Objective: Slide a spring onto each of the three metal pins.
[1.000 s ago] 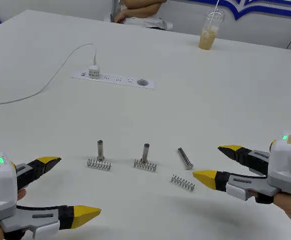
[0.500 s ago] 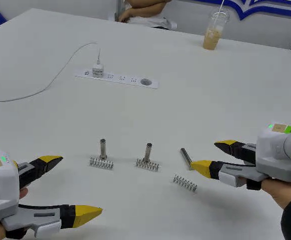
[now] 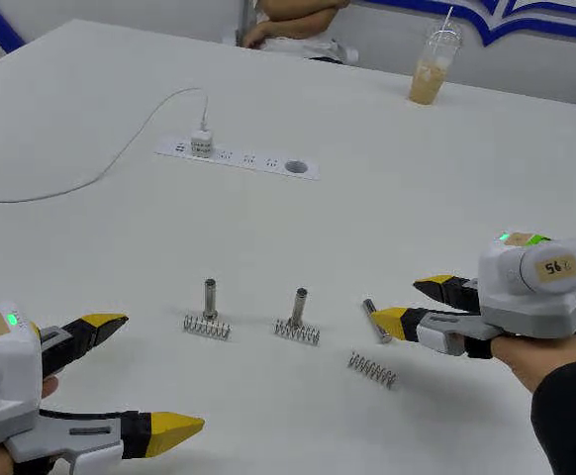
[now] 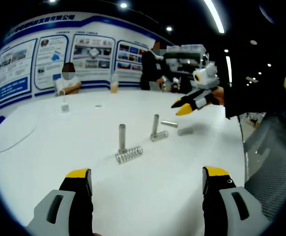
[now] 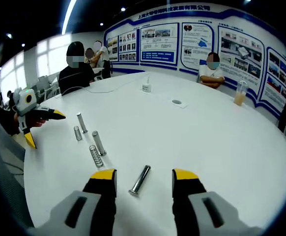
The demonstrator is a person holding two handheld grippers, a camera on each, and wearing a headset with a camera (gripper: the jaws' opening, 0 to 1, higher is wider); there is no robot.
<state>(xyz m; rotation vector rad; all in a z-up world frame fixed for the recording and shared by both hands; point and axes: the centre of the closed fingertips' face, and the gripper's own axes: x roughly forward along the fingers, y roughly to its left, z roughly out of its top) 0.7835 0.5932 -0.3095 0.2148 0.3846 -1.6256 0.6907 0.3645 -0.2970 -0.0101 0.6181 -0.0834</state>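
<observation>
Two metal pins stand upright, the left pin (image 3: 210, 297) (image 4: 122, 138) (image 5: 81, 122) and the middle pin (image 3: 298, 305) (image 4: 155, 126) (image 5: 99, 142). A spring (image 3: 207, 327) (image 3: 297, 332) lies at the foot of each. A third pin (image 3: 374, 320) (image 5: 139, 179) lies flat, with a loose spring (image 3: 371, 369) just in front of it. My right gripper (image 3: 414, 305) (image 5: 144, 174) is open, its jaws either side of the lying pin's end, without contact. The left gripper (image 3: 147, 374) (image 4: 147, 173) is open and holds nothing, near the table's front left.
A white power strip (image 3: 237, 158) with a plug and a cable lies mid-table. An iced drink cup (image 3: 432, 74) stands at the far right. A person (image 3: 298, 25) sits at the far edge. Bare white tabletop (image 3: 120, 228) lies around the pins.
My right gripper has moved left and slightly forward, up to the lying pin, which now lies between its jaws. The left gripper, the pins and the springs have stayed put.
</observation>
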